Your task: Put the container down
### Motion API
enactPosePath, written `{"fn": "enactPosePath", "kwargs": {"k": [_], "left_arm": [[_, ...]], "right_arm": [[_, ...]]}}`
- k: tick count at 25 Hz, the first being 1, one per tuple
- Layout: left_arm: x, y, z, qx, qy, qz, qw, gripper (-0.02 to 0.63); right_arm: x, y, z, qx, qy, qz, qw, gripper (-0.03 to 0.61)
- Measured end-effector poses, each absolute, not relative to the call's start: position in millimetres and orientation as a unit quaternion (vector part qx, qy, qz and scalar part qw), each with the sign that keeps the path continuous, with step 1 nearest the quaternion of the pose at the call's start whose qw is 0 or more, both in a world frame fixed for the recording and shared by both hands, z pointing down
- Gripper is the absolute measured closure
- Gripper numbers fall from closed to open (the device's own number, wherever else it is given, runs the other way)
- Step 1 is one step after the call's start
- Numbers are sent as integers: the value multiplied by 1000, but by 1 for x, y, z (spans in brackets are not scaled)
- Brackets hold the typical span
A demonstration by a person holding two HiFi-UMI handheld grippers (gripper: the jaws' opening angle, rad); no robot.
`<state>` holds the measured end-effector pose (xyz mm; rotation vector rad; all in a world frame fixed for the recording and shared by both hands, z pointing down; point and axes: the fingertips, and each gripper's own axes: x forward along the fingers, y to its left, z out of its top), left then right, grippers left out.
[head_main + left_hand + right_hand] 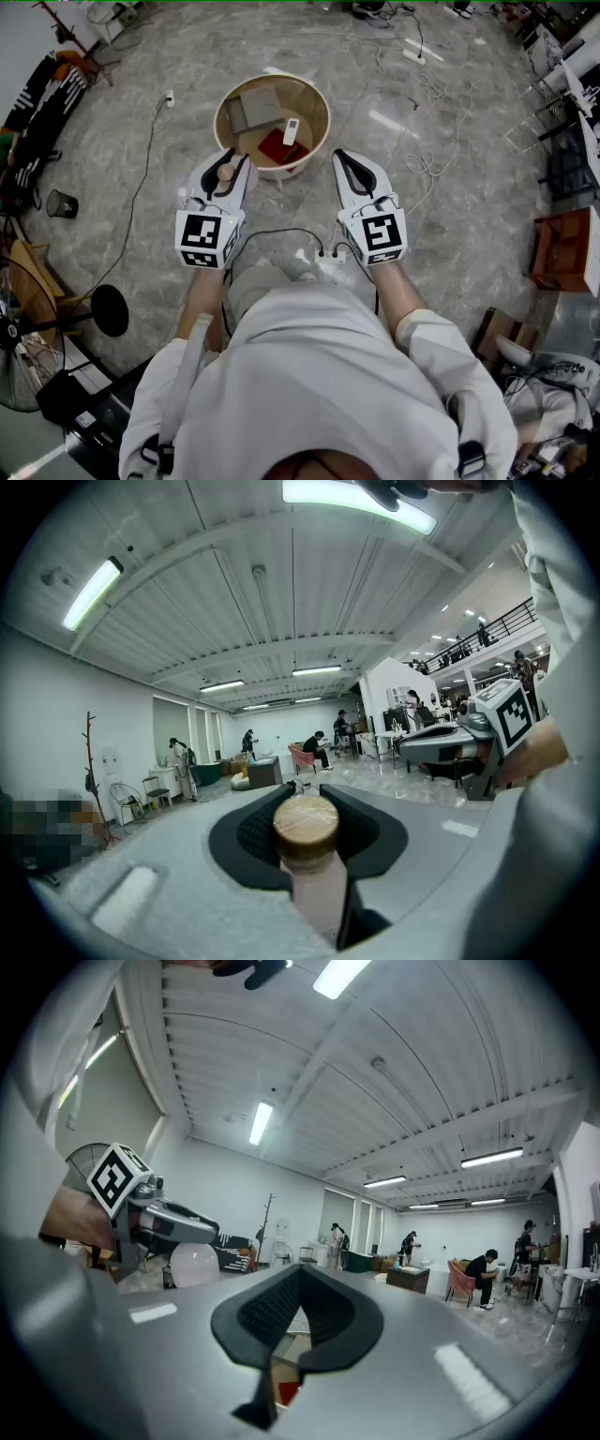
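While the left claw (pixel 228 161) hangs above the floor (pixel 450 187) in the head view, it's clamped on the container (pixel 226 173), right by the rim of the tub (pixel 319 105), at the tub's 7 o'clock. The right claw (pixel 349 171) sits at 5 o'clock, jaws together, nothing in them.

Over to the left gripper view: the pads pinch the pale body just under the wooden cap (pixel 306 822). That's a small hold, and a tilt could let it slip.

Right gripper view now: under the meeting tips, the tub's red item (pixel 286 1393) shows below. Released from up here, the container may clip the rim or topple onto that clutter.
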<state>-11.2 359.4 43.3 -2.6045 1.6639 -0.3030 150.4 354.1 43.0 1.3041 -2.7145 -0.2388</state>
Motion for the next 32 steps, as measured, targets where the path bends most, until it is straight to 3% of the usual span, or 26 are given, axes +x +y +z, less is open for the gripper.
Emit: {"fn": "enactPosePath", "kwargs": {"k": [20, 32], "left_arm": [[-6, 339, 55, -838, 536, -101, 7, 512], [-44, 278, 72, -842, 530, -102, -8, 512]], "right_arm": [[155, 339, 60, 420, -902, -68, 68, 574], [122, 277, 72, 432, -896, -58, 84, 574]]}}
